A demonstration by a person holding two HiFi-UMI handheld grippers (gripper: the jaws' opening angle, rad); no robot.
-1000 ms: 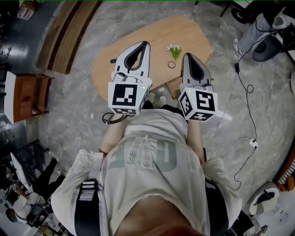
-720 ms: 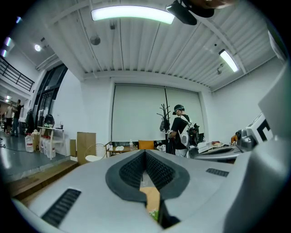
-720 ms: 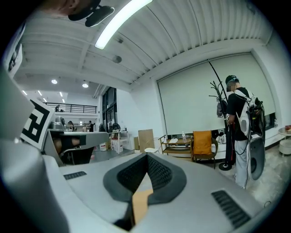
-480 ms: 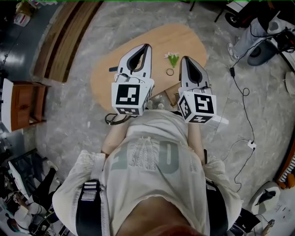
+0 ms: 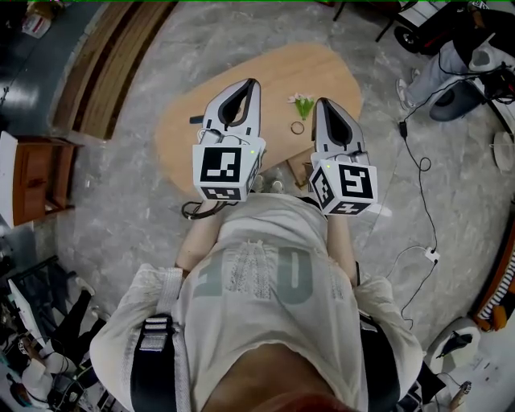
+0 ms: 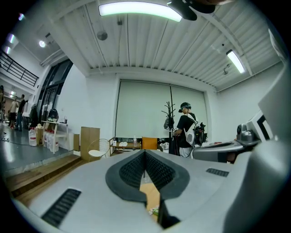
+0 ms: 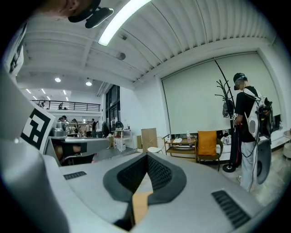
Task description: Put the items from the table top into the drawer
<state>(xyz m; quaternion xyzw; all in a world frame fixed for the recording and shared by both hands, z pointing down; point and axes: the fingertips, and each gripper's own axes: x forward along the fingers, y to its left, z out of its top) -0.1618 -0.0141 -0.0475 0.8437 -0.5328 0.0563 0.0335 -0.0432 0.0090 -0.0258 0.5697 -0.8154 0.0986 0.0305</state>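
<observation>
Claws both closed, empty: left claw [image 5: 253,84], right claw [image 5: 320,104] over counter [image 5: 265,68] near edge; flowers [image 5: 303,102], ring [image 5: 298,127] between tips.

A grey marbled floor [image 5: 137,201] spreads below, with wooden steps [image 5: 113,64] along its upper left edge and a brown wooden cabinet [image 5: 36,181] at the left. Black cables [image 5: 424,165] trail across it on the right. A ribbed white ceiling [image 6: 150,50] carries a long strip lamp [image 6: 138,10]. A large pale blind [image 6: 141,111] covers the far wall, with a coat stand [image 6: 170,116] and an orange chair [image 7: 207,143] before it.
</observation>
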